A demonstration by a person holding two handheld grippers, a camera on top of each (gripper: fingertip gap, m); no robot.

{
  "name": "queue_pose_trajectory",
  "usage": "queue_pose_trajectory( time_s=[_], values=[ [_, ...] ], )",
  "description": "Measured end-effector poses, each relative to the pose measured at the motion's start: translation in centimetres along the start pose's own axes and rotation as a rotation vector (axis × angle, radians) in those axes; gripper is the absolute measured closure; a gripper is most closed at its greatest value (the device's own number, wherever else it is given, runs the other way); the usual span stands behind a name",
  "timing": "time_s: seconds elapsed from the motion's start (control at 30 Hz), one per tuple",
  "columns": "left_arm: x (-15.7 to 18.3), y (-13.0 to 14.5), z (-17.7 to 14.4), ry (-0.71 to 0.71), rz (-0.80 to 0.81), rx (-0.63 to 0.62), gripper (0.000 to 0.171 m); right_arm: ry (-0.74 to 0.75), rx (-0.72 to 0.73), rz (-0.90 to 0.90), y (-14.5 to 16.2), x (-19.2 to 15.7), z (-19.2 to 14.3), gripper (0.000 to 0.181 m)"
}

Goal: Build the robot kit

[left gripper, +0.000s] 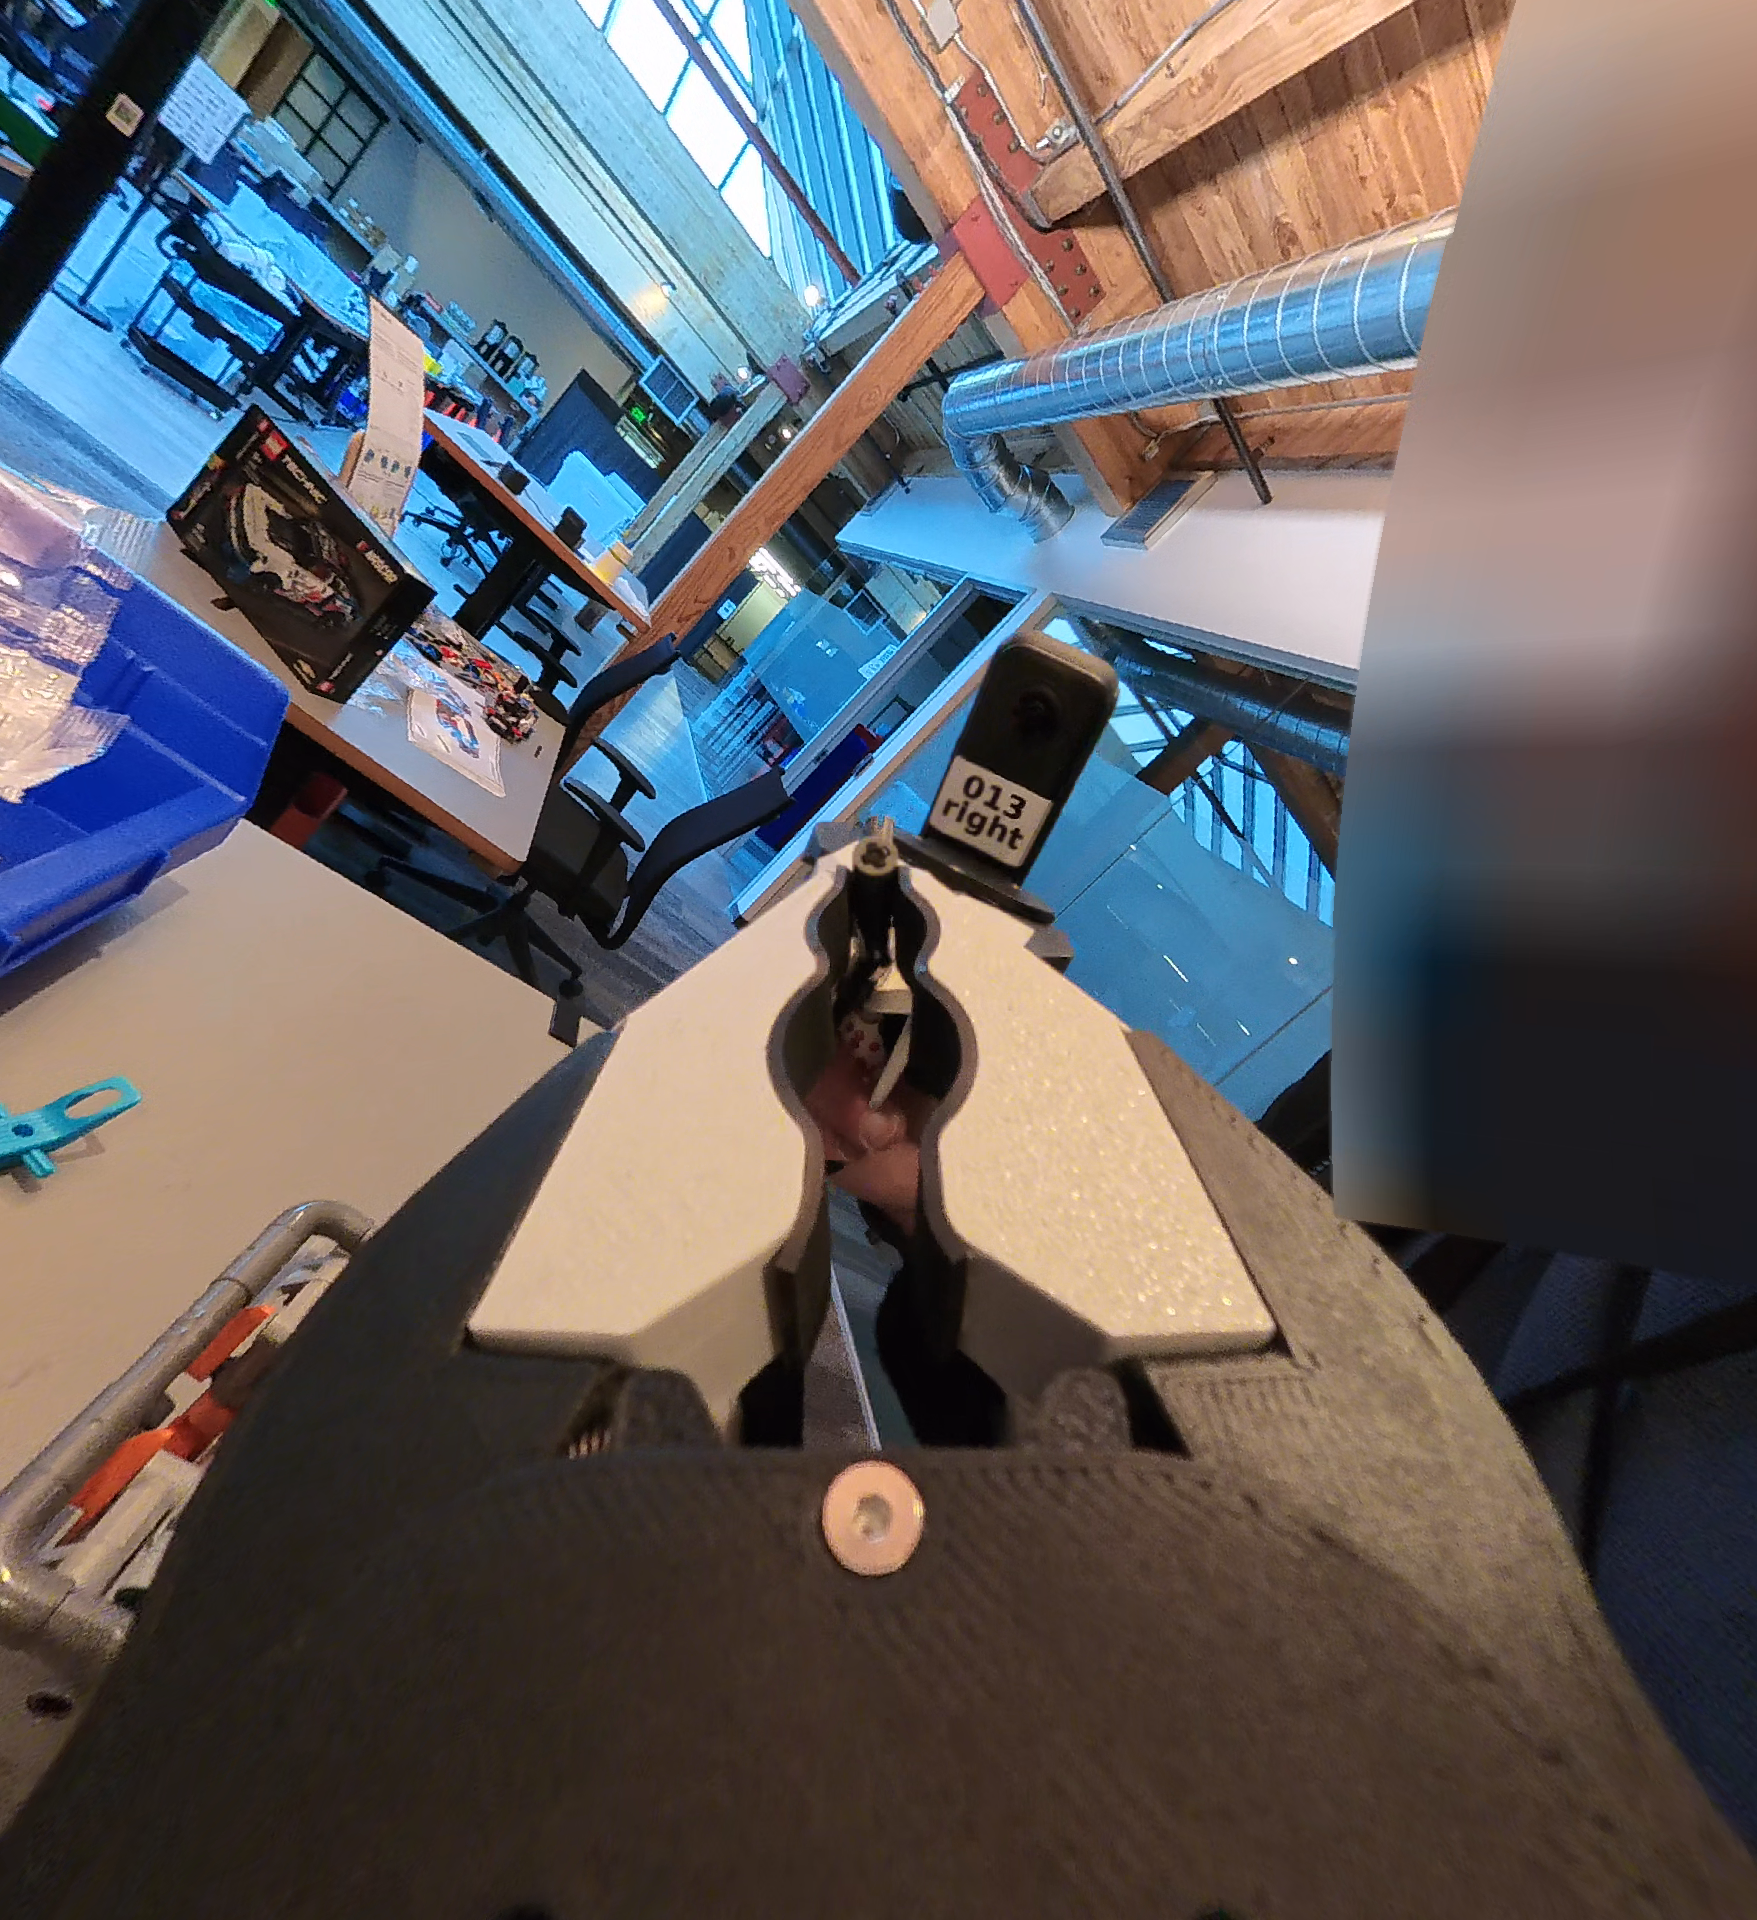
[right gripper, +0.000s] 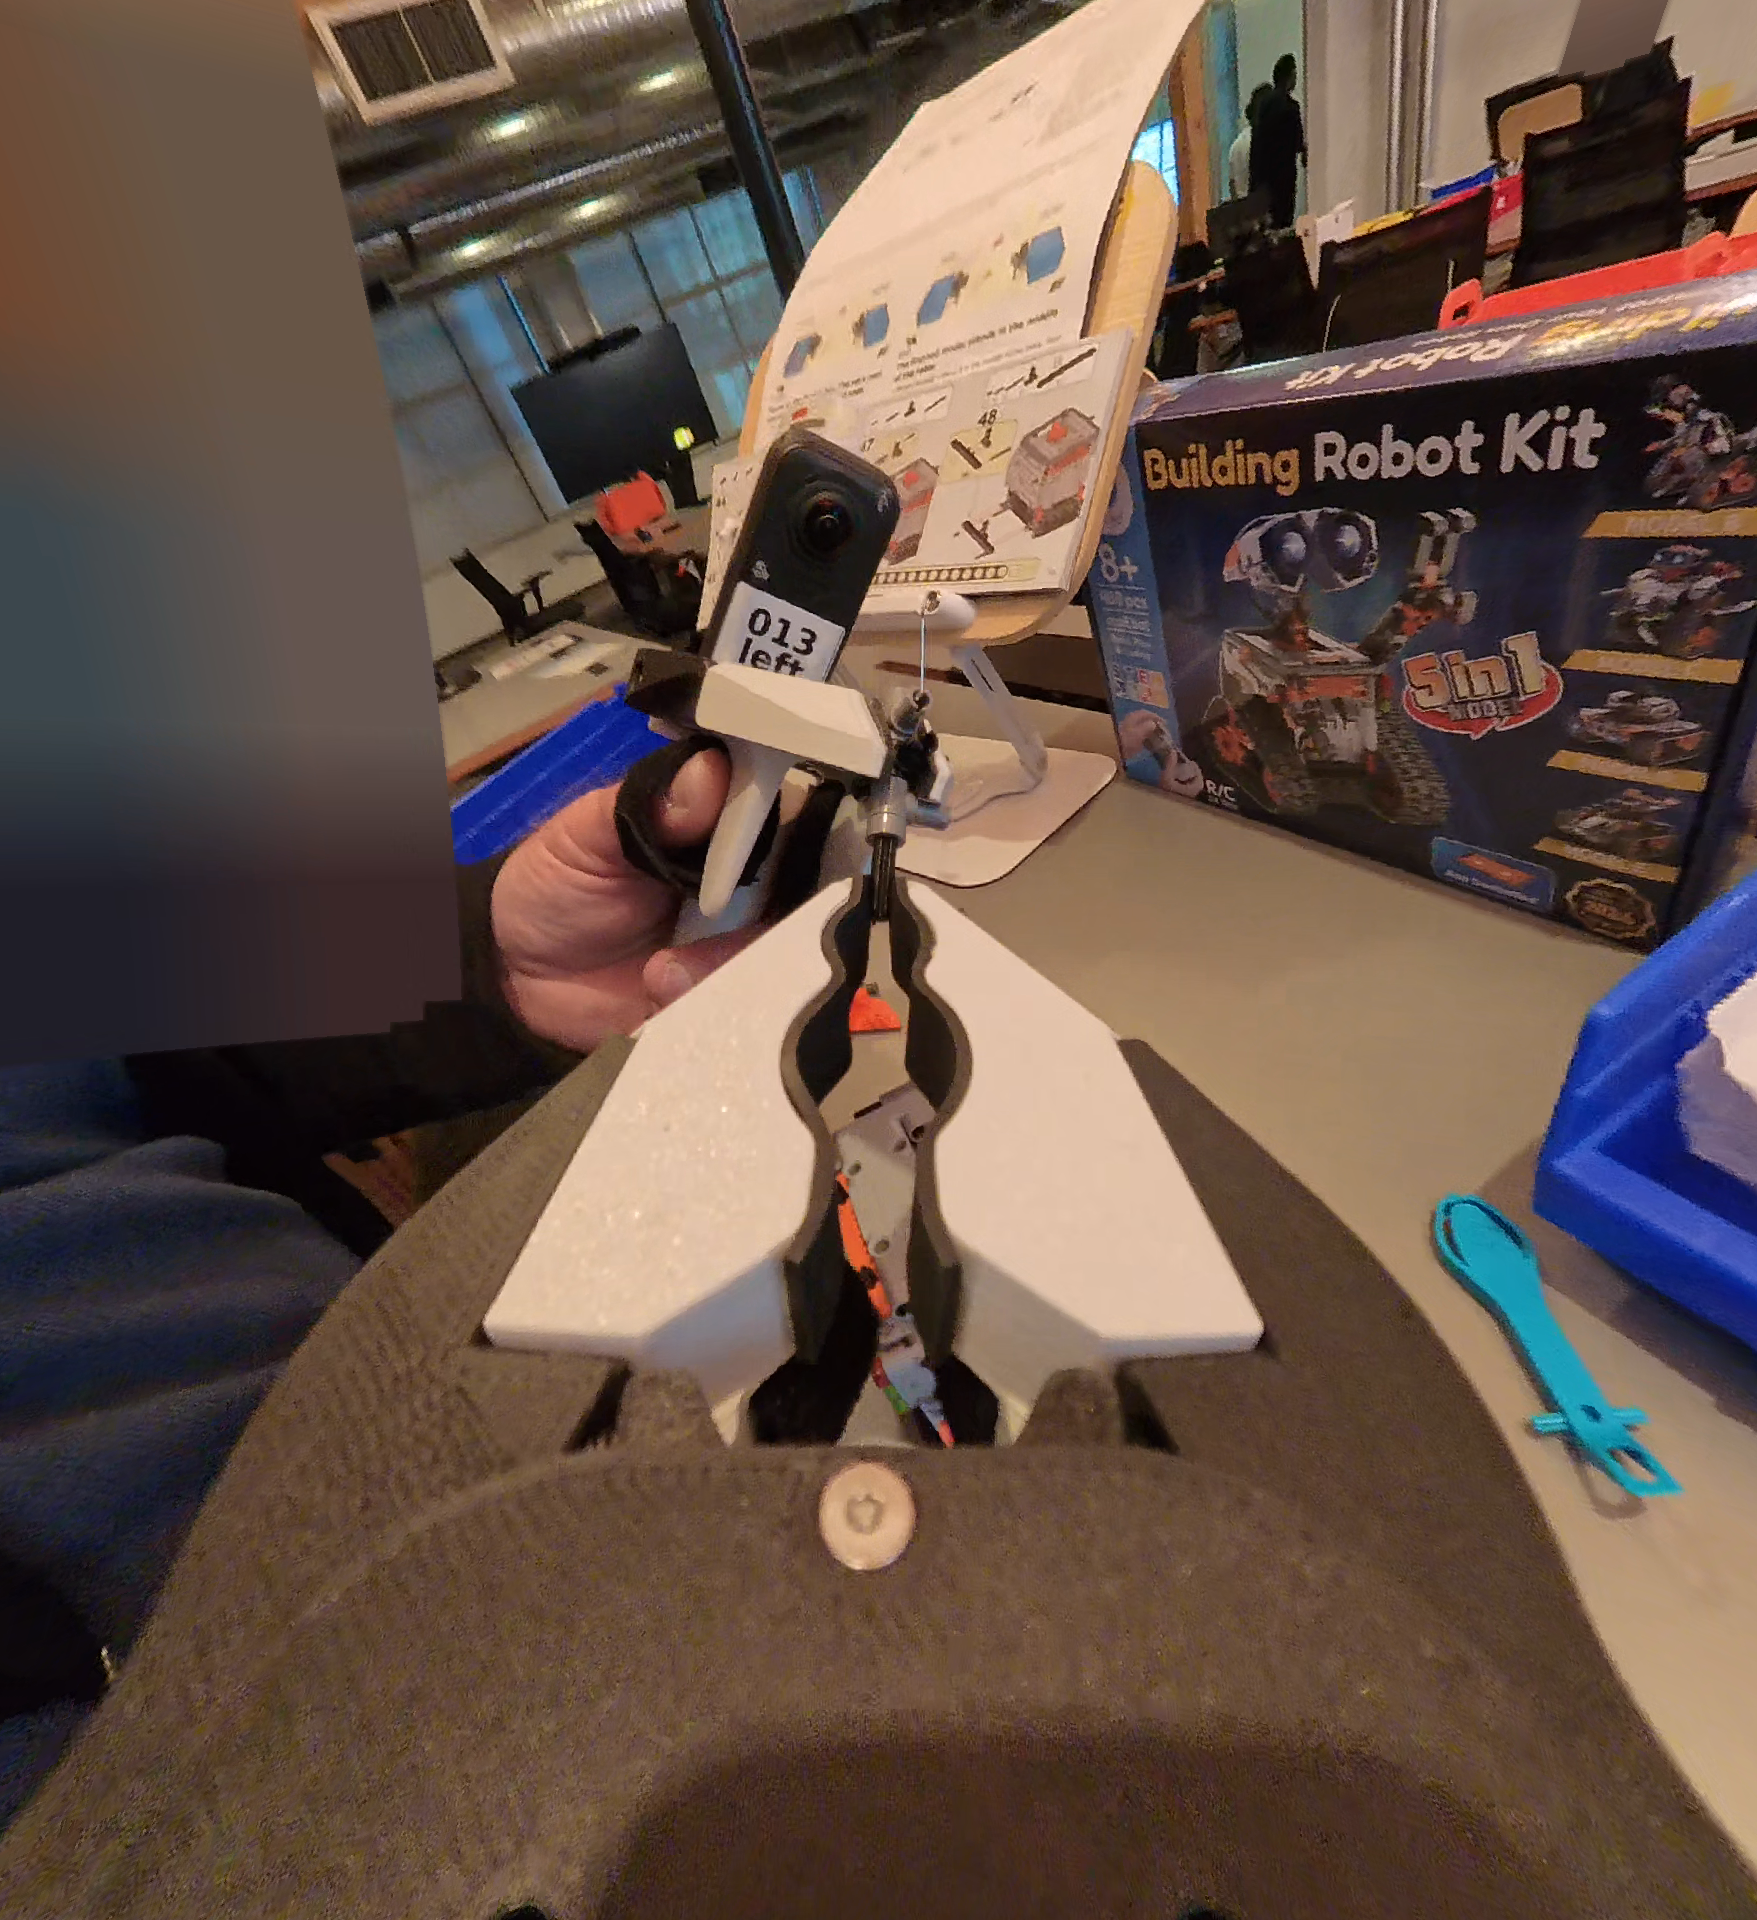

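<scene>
White foam-faced fingers of the left hand-held gripper [left gripper: 872, 862] are closed almost together, pinching a thin dark axle [left gripper: 872, 868] at their tips. The right hand-held gripper [right gripper: 879, 904] is closed the same way on a black rod [right gripper: 884, 868] that rises to a silver collar and a small cluster of grey building pieces [right gripper: 910, 764]. The two tools meet tip to tip above the worktop [right gripper: 1217, 997], each facing the other, so both appear to grip the same small assembly from opposite ends; I cannot tell exactly where each pad touches it.

Just beyond the right hand-held gripper's tips, a person's hand [right gripper: 593, 904] wraps the other tool's handle, with its camera [right gripper: 812, 540] standing above. Below the right fingers, through the gap, part of a grey and orange model [right gripper: 879, 1195] shows.

To the right of the right hand-held gripper lie a turquoise plastic tool [right gripper: 1539, 1340] and, beside it, a blue bin [right gripper: 1632, 1174]. Farther ahead stand an instruction booklet on a wooden stand [right gripper: 999, 416] and a dark blue kit box [right gripper: 1456, 623].

Left of the left hand-held gripper, a grey metal handle [left gripper: 84, 1455] sits close below.
</scene>
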State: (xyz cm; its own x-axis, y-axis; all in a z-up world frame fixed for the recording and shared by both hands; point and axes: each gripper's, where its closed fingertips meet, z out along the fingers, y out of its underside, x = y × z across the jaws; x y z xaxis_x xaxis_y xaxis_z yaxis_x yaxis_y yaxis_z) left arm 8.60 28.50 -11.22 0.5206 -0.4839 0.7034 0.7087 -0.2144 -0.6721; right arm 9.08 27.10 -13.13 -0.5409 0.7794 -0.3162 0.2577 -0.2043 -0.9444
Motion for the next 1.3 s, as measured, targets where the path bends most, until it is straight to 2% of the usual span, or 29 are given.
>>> queue_pose_trajectory(
  time_s=[0.17,0.43,0.6,0.67,0.9,1.0,1.07,1.17,1.23,1.3],
  values=[
    [0.1,0.3,-0.2,0.016,0.000,-0.018,0.166,0.025,-0.037,-0.060,0.1,0.2,-0.2,0.181],
    [-0.1,0.2,-0.6,-0.047,0.048,-0.022,0.168,0.055,-0.062,-0.105,0.2,0.3,0.2,0.181],
    [-0.8,0.4,-0.9,-0.074,0.011,-0.012,0.168,0.143,-0.112,-0.214,0.7,0.8,0.4,0.181],
    [-1.0,0.4,-1.0,-0.076,-0.012,-0.001,0.168,0.198,-0.142,-0.296,0.8,1.0,0.4,0.181],
    [-1.6,0.7,-1.0,-0.089,-0.071,0.003,0.168,0.455,-0.304,-0.756,1.0,1.9,0.1,0.181],
    [-1.7,0.6,-1.0,-0.085,-0.086,0.013,0.168,0.480,-0.312,-0.843,0.9,1.9,0.3,0.181],
    [-1.6,0.5,-1.1,-0.084,-0.077,0.018,0.168,0.390,-0.250,-0.706,0.9,1.5,0.4,0.180],
    [-1.4,0.3,-1.1,-0.082,-0.051,0.020,0.168,0.190,-0.094,-0.339,0.1,0.6,0.1,0.163],
    [-1.3,0.2,-1.1,-0.066,-0.049,0.021,0.168,0.127,-0.052,-0.165,0.1,0.9,0.0,0.164],
    [-1.1,0.2,-1.0,-0.053,-0.047,0.024,0.167,0.056,-0.037,-0.072,0.5,0.7,0.3,0.166]
  ],
)
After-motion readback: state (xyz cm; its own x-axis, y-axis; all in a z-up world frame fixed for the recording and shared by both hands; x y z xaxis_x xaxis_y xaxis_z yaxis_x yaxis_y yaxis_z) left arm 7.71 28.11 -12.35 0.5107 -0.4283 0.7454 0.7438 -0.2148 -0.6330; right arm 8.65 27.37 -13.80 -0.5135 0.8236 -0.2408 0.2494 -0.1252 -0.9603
